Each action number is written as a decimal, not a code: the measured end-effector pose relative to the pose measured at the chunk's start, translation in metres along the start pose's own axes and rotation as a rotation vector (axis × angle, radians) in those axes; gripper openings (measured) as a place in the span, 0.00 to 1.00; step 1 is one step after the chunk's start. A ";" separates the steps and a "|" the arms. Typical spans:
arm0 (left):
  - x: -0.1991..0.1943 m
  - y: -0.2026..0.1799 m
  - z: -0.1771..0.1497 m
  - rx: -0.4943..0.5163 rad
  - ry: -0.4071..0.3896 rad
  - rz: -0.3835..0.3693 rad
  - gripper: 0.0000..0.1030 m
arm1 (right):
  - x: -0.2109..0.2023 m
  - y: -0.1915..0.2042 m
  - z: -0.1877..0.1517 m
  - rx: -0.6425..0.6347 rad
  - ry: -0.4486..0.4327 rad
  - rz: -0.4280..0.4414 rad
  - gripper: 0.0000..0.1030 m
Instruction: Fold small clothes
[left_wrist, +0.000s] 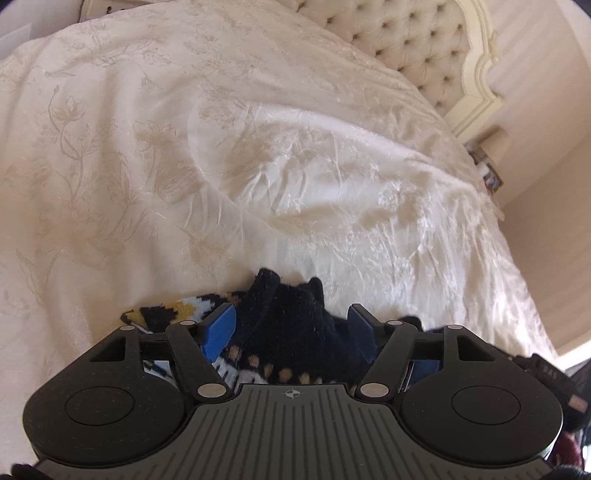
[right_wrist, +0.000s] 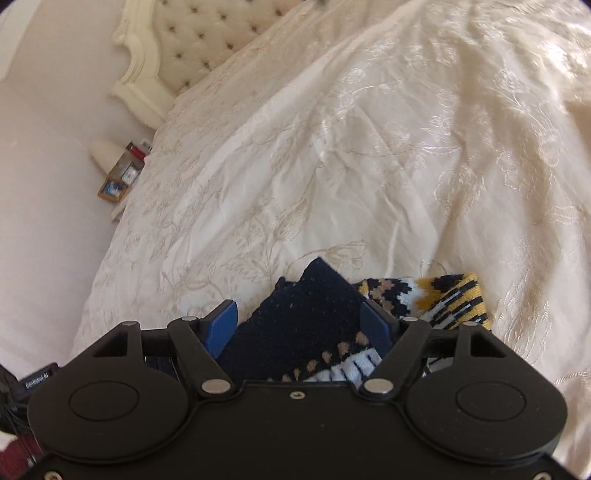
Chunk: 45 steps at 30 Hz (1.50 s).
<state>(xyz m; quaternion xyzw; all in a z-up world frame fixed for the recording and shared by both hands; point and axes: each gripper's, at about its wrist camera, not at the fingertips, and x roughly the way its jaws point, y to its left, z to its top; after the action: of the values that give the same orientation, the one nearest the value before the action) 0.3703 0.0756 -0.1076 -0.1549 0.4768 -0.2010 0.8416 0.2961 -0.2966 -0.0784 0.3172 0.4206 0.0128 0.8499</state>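
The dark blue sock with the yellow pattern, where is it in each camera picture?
Left wrist view: the sock sits bottom centre, between the left gripper's blue fingers.
Right wrist view: the sock sits bottom centre, between the right gripper's fingers, its yellow part poking out right.
Shared landmark: the tufted headboard.

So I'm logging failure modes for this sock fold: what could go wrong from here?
Both grippers look open around the patterned sock on the bedspread.

1. If the left gripper closes low, its pads may pinch the bedspread too.
2. The dark cuff fills the right gripper and touches one pad; closing may catch only one layer.
3. The bedspread is wrinkled, so the fold may land uneven.
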 end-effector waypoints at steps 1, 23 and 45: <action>-0.001 -0.006 -0.006 0.041 0.026 0.015 0.67 | -0.001 0.007 -0.005 -0.044 0.017 -0.007 0.74; 0.006 -0.002 -0.129 0.433 0.286 0.211 0.67 | 0.032 0.039 -0.087 -0.534 0.263 -0.308 0.78; 0.013 -0.002 -0.131 0.418 0.309 0.163 0.81 | 0.048 0.103 -0.134 -0.676 0.323 -0.260 0.97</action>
<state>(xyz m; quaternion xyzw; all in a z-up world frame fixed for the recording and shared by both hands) 0.2623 0.0586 -0.1817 0.0936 0.5586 -0.2477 0.7860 0.2555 -0.1297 -0.1147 -0.0427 0.5578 0.0925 0.8237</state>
